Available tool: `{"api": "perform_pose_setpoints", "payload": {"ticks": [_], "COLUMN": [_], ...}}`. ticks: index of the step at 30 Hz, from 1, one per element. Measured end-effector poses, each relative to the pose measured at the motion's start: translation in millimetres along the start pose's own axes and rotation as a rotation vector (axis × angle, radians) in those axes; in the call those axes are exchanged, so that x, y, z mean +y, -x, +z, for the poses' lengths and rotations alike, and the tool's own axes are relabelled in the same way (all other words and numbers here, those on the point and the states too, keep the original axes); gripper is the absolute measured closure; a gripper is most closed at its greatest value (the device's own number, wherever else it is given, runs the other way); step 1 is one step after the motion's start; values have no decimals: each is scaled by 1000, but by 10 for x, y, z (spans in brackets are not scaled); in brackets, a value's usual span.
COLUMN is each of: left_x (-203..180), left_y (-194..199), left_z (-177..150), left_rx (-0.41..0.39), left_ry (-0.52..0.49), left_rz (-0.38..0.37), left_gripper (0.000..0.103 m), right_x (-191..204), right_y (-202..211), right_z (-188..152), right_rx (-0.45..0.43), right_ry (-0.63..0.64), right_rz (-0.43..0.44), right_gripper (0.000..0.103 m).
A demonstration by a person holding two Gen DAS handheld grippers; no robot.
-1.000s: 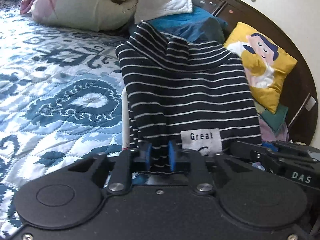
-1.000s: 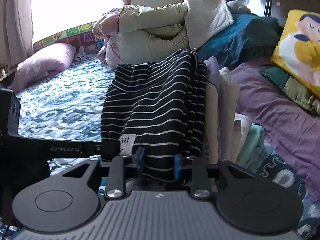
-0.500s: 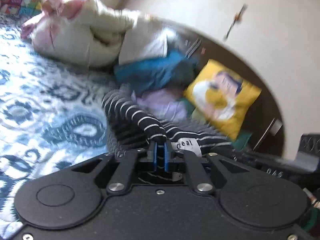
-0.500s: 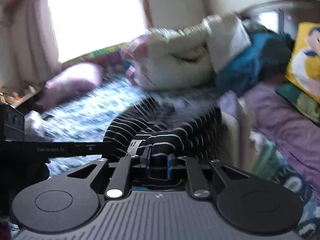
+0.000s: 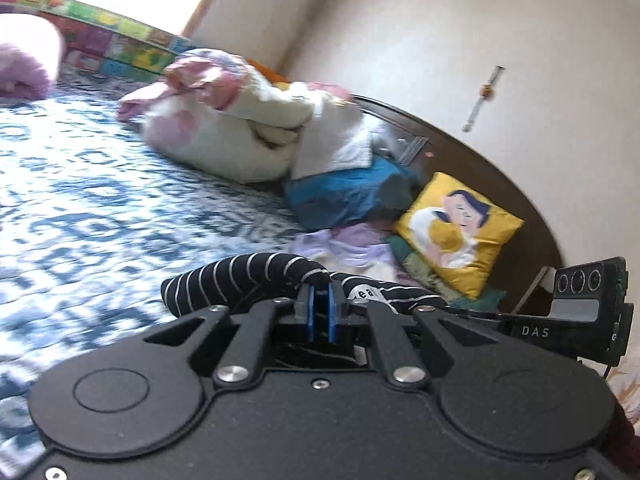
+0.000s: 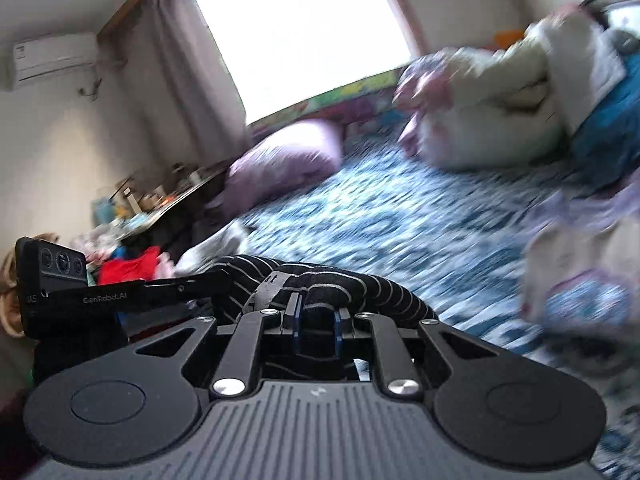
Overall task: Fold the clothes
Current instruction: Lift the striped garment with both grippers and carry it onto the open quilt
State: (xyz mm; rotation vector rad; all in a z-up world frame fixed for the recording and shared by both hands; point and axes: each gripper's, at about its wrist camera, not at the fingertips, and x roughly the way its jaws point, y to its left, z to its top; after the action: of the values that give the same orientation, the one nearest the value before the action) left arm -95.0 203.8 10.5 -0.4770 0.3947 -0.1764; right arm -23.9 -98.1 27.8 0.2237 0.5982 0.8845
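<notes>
Bed (image 5: 100,208) under a blue-and-white patterned quilt, filling the frame's left. Heaped at upper centre: cream bedding bundle (image 5: 240,140), blue cloth (image 5: 344,196); yellow cushion (image 5: 460,232) at right.

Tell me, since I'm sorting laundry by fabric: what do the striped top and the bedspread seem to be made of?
The black top with thin white stripes looks like soft, matte knit, likely cotton jersey: it bunches into a limp roll where the left tool and right tool pinch it. The blue-and-white patterned bedspread looks like matte printed woven cloth; motion blur hides any stitching.

One striped garment (image 5: 240,280), two hand-held grippers (image 5: 320,312) (image 6: 316,320), one yellow cushion (image 5: 456,232)
</notes>
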Motion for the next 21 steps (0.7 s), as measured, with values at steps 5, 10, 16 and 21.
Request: {"api": "perform_pose_setpoints", "payload": {"ticks": [5,10,16,21], "left_x": [457,1019,1480,1514], "left_y": [201,-87,-146,-4], "left_z": [138,527,1081,768], "left_rx": [-28,-38,-133,-106], "left_ry": [43,63,68,45], "left_rz": [106,203,232,251], "left_gripper": [100,100,100,100], "right_x": [277,445,535,494], "right_y": [-553,-1397,-2104,-2253], "right_z": [5,273,750,836], "right_rx": [71,116,60,32], "right_ry": [7,18,19,-34], "right_rz": [70,80,81,91], "right_gripper": [86,86,86,86]}}
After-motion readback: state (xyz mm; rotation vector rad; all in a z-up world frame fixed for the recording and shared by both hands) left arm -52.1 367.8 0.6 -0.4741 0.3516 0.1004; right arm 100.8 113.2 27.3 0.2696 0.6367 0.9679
